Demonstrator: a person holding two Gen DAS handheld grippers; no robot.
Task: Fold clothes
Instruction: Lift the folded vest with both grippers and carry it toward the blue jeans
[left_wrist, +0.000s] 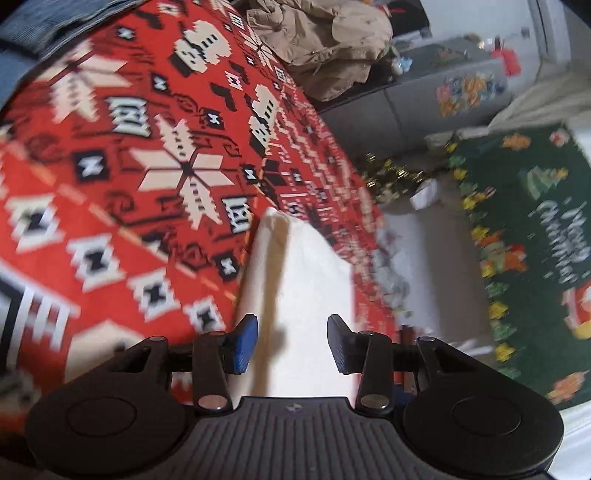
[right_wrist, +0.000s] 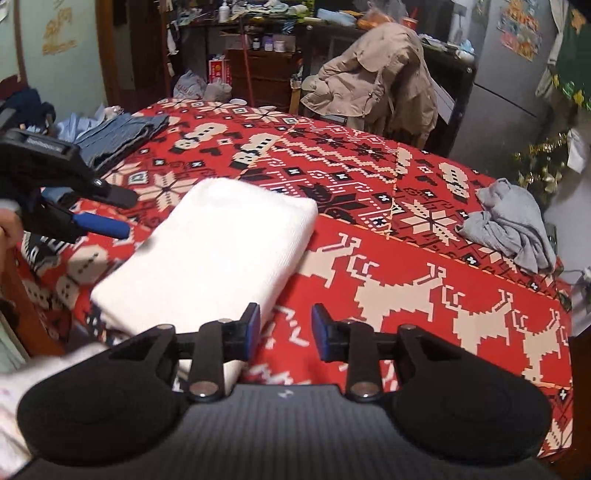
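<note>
A: Right wrist view: where is the towel (right_wrist: 207, 254)?
B: Folded flat on the red blanket (right_wrist: 424, 295).
A: The 2 grippers?
B: Left gripper (left_wrist: 291, 341) and right gripper (right_wrist: 286, 334) both part open, holding nothing.

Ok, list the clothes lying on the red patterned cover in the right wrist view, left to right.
Folded blue denim → folded white garment → crumpled grey garment. The beige jacket hangs behind the cover, not on it.
</note>
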